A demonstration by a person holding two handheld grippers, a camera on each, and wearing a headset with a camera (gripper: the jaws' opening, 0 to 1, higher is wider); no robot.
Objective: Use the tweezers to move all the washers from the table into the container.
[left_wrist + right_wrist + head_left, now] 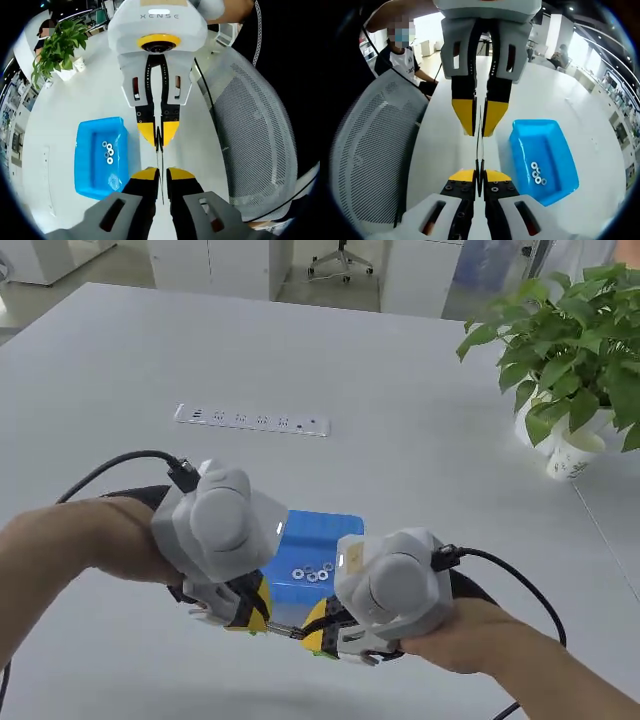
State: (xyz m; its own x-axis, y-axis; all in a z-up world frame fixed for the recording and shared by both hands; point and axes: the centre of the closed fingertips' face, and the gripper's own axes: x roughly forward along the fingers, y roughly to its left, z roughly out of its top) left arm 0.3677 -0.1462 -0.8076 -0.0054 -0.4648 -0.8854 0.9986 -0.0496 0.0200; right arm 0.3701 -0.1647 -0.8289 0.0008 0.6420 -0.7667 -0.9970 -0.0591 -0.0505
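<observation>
Left tool (161, 172) and right tool (480, 175), facing, both pinch the tweezers (159, 159). The washers (312, 573) lie inside the container (330, 525) at 12 o'clock beyond them. We see none on the counter (400, 390), so we judge the task nearly done.
</observation>
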